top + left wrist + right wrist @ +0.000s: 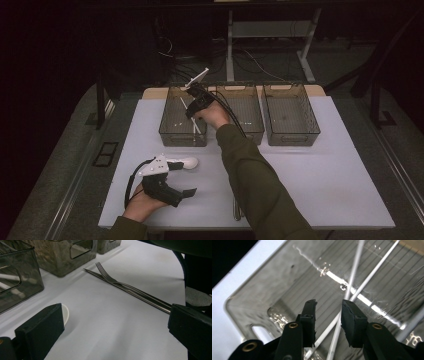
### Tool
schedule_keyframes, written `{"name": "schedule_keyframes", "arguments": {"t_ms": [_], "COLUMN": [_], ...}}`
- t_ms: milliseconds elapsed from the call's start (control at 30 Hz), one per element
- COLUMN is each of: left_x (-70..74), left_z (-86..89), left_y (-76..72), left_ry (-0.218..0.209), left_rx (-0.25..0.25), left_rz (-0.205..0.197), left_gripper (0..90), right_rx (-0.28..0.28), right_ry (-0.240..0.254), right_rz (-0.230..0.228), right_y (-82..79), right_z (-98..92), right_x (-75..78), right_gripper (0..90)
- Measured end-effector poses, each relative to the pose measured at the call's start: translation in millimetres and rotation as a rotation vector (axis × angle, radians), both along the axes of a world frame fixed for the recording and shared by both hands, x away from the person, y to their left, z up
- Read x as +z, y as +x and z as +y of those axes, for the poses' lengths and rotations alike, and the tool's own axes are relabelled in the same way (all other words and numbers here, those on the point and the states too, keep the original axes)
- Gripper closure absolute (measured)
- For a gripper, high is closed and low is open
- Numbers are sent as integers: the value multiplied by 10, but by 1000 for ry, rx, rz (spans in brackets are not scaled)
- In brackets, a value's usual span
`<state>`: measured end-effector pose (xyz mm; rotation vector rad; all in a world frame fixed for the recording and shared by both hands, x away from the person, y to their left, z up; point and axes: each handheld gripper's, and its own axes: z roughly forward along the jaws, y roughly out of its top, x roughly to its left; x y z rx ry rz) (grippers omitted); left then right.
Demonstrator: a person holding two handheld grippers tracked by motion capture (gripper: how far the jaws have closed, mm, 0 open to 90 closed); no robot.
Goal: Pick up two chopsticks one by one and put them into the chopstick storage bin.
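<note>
Jaws on my right gripper stand parted above the left bin, nothing pressed between them; white sticks lie loose on its floor. I judge this the drop step, done. Left gripper rests open on the table, empty, beside a white spoon. Next I'd go for the fork and knife lying together. No writing visible.

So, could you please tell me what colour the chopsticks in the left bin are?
White chopsticks, clearest in the right gripper view.
</note>
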<state>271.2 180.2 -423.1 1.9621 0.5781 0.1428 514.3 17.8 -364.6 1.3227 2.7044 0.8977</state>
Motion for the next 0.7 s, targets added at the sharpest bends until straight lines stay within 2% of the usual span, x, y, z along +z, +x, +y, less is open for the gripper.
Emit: {"name": "schedule_keyframes", "arguments": {"t_ms": [200, 267, 433, 533, 700], "left_x": [-8, -8, -13, -15, -21], "left_z": [-8, -6, 8, 8, 9], "left_y": [2, 1, 9, 15, 21], "left_ry": [9, 8, 12, 7, 17], "left_rx": [1, 4, 3, 5, 10], "left_rz": [-6, -3, -7, -3, 0], "left_gripper": [0, 0, 0, 0, 0], "right_rx": [38, 53, 87, 106, 138], "right_ry": [22, 31, 74, 71, 112], "right_rz": [-55, -79, -117, -145, -182], "right_y": [-135, -190, -331, -426, -601], "right_z": [-165, -214, -363, -450, -646], "right_x": [161, 210, 318, 358, 396], "right_gripper": [545, 497, 449, 420, 394]}}
